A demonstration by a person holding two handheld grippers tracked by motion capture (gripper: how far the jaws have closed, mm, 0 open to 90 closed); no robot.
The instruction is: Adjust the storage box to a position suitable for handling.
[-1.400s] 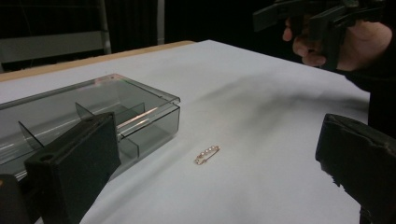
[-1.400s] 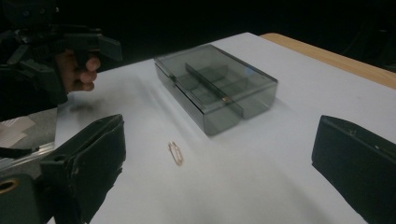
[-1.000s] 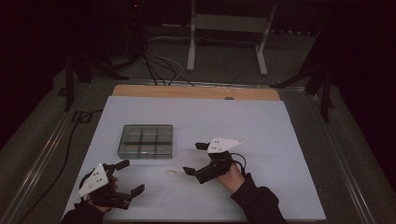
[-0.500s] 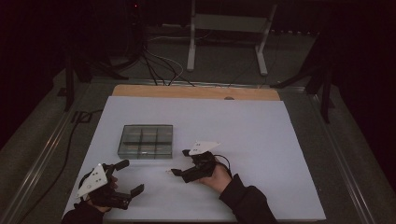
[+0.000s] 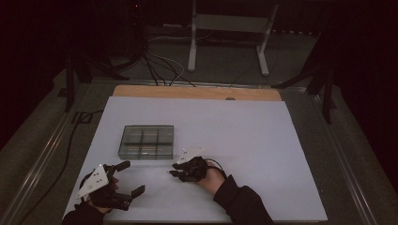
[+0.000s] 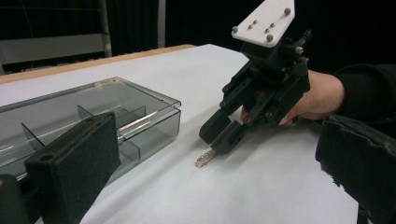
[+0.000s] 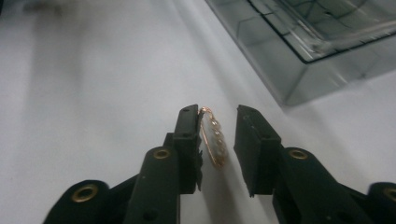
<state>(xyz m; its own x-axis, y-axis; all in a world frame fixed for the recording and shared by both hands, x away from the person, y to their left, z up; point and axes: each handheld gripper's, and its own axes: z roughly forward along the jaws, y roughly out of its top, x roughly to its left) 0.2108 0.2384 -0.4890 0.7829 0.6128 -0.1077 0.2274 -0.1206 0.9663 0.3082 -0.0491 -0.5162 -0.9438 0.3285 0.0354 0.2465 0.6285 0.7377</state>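
A: How far along is it?

B: Early. The right gripper (image 7: 218, 140) has just been closing around the clip (image 7: 212, 140), a thin gold piece lying on the counter (image 5: 263, 140) just in front of the box (image 5: 146, 141). One pad touches it and the other is a gap away, so it is not gripped yet.

A: And the left gripper (image 5: 126, 180)?

B: Wide and empty, resting near the counter's edge. I'd guess lifting the clip and placing it in the box remain. Nothing blocks the way.
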